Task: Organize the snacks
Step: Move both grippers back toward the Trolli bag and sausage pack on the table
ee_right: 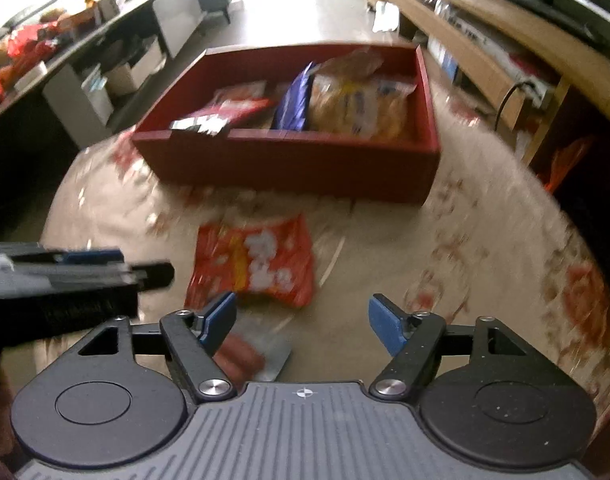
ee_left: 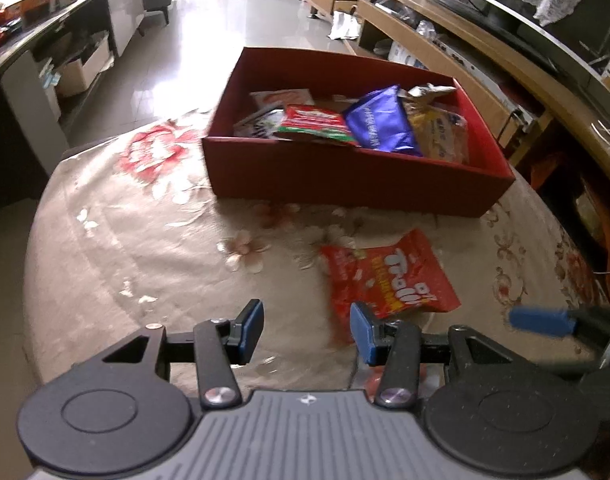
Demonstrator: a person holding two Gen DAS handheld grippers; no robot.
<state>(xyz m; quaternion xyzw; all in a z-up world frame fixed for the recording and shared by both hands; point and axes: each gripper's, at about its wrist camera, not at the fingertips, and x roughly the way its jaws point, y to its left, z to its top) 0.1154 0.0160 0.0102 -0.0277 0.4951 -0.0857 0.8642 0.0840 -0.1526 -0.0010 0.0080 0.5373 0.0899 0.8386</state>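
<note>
Where left view blurs, right shows sausage pack.

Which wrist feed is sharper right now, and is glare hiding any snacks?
Left wrist view: mostly sharp, the red snack bag lettering is readable; glare only on the floor tiles beyond the red box. Right wrist view: motion blur smears the bag and tablecloth; no glare on snacks.

The box is dark red. Inside it lie a purple bag, a red-and-green packet and a yellow bag. The snack bag on the cloth is orange-red with white lettering. The tablecloth is beige with red and pale flowers (blurred in the right wrist view). Both grippers' pads are blue.
</note>
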